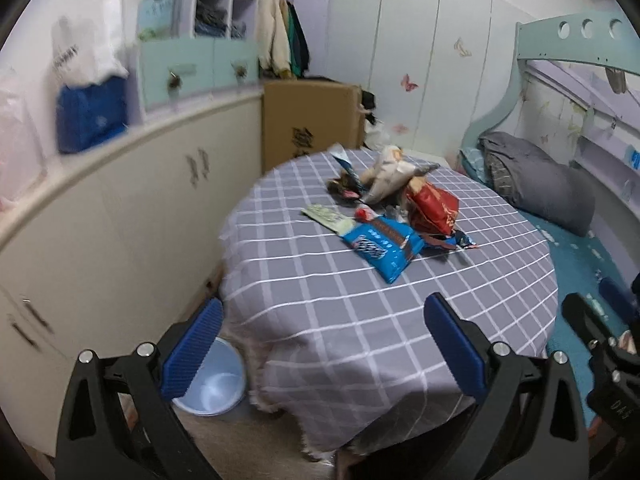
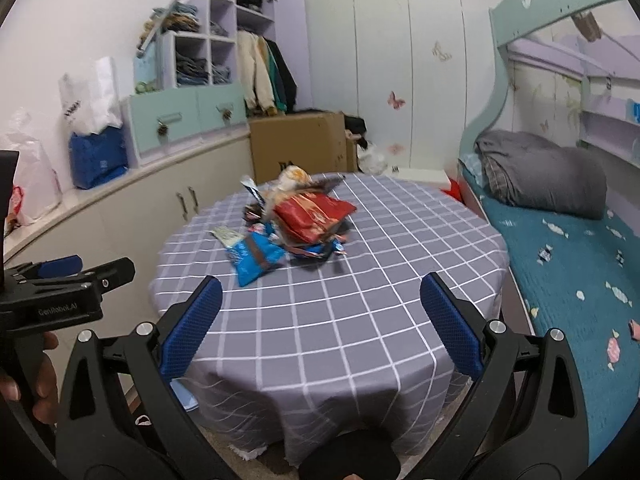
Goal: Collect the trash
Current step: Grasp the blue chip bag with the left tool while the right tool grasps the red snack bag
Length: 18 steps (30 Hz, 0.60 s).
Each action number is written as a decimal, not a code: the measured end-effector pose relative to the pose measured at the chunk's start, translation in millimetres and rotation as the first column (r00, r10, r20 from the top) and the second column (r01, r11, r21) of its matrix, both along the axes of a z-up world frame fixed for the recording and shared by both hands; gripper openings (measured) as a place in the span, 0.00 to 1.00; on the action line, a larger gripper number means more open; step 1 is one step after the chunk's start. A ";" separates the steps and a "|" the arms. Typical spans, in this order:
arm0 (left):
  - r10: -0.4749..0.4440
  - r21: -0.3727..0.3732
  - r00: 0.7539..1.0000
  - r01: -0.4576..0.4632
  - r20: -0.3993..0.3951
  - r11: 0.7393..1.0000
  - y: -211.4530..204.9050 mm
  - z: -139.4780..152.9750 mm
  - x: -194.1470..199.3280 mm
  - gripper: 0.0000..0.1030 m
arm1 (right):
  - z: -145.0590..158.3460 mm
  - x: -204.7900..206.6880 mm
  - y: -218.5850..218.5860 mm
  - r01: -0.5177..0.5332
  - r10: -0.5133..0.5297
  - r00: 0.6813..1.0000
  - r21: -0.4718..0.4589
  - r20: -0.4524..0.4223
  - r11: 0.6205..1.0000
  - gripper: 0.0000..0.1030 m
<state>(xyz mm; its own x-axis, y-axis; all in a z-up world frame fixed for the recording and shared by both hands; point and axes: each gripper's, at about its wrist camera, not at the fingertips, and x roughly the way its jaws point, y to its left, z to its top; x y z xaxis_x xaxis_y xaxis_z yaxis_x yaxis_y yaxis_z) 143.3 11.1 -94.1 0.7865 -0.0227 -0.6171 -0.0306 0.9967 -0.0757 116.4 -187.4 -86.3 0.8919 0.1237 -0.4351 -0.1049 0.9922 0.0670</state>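
Two blue-padded fingers of the left gripper stand spread wide apart with nothing between them, hanging above the near edge of a round table covered with a grey checked cloth. Ahead of this claw, well beyond its fingertips and a little to the right, lies the trash: a blue snack packet nearest, a red bag behind it, a pale crumpled bag farther back, and a greenish wrapper to the left of the blue one. Below the left finger, on the floor beside the table, sits a light blue bucket. At the far right edge part of the other black tool shows. From the right wrist view, the right gripper is likewise wide open and empty, over the near part of the cloth. The pile of wrappers lies ahead and slightly left of it, blue packet in front, red bag behind. To its left a hand grips the handle of the left tool. A bed with a teal sheet runs along its right.
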 end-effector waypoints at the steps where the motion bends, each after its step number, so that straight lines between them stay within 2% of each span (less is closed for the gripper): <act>1: -0.015 -0.002 1.000 0.015 -0.016 1.000 -4.0 -5.0 10.3 0.96 | -4.3 8.8 -2.7 0.008 -0.008 1.000 -0.006 -0.011 1.000 0.94; 6: -0.153 0.057 0.983 0.159 -0.097 0.986 -41.4 -30.4 62.8 0.96 | -27.6 50.9 -20.8 0.045 -0.041 0.994 0.028 -0.102 0.999 0.94; 10: -0.208 0.089 0.969 0.220 -0.134 0.971 -64.3 -44.7 98.7 0.96 | -40.6 74.9 -33.7 0.058 -0.048 0.986 0.059 -0.157 0.997 0.94; 14: -0.215 0.152 0.960 0.243 -0.180 0.958 -79.4 -59.8 128.6 0.93 | -45.4 93.1 -35.3 0.069 -0.058 0.983 0.059 -0.176 0.996 0.94; 16: -0.217 0.159 0.955 0.251 -0.202 0.955 -81.0 -64.9 138.8 0.71 | -47.2 102.2 -36.4 0.070 -0.056 0.982 0.070 -0.181 0.995 0.94; 17: -0.218 0.147 0.950 0.254 -0.224 0.956 -80.0 -68.1 145.7 0.66 | -47.7 105.6 -36.6 0.071 -0.057 0.981 0.071 -0.184 0.995 0.94; 18: -0.221 0.132 0.947 0.256 -0.233 0.958 -76.3 -69.0 148.6 0.56 | -47.8 109.1 -36.5 0.069 -0.054 0.981 0.074 -0.185 0.995 0.94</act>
<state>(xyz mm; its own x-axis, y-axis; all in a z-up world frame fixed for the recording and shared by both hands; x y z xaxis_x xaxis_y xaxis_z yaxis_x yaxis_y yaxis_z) 291.9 -65.2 -163.1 0.6190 -0.0814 -0.7811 0.2112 0.9752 0.0657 225.6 -223.9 -134.1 0.8056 0.1120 -0.5818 -0.0227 0.9871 0.1587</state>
